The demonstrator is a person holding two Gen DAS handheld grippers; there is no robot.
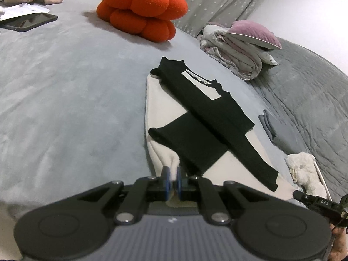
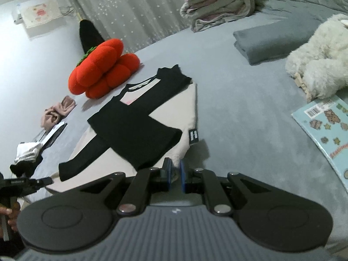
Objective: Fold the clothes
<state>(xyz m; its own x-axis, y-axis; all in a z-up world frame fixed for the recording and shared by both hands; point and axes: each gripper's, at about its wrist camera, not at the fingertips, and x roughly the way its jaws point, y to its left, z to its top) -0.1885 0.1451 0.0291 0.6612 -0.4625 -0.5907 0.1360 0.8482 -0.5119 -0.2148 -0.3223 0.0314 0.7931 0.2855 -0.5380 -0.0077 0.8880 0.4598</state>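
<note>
The shirt [image 1: 195, 117] lies ahead of both my jaws on the grey bedspread [image 1: 65, 87], a white body with black sleeves, and it looks about half done. Both sleeves are already folded in over the body: one black sleeve [image 1: 189, 145] crosses just beyond my left jaws, the other black sleeve [image 1: 219, 113] runs farther out and off to their right, up toward the collar. The sides are narrowed to a long strip. What I judge is left is the lengthwise fold, bringing the near hem up and away from me toward the collar (and perhaps a second fold after that to make it compact).

My left gripper [image 1: 173, 181] is clenched on the near hem: a pinch of white cloth rises between the blue pads [image 1: 166, 180], which stand almost together with only the fabric's thickness parting them. My right gripper [image 2: 175, 175] is likewise clamped on the hem at the other near corner; white cloth shows between its blue pads [image 2: 168, 174], a shade wider apart than the left pair, and the small black label [image 2: 193, 136] on the shirt's edge sits just beyond and slightly right of them. So I hold the hem at two corners, both grips narrow and full of cloth.

Far ahead of the jaws sits an orange plush cushion [image 1: 141, 8], well apart from the collar, so the fold has room to land.
</note>
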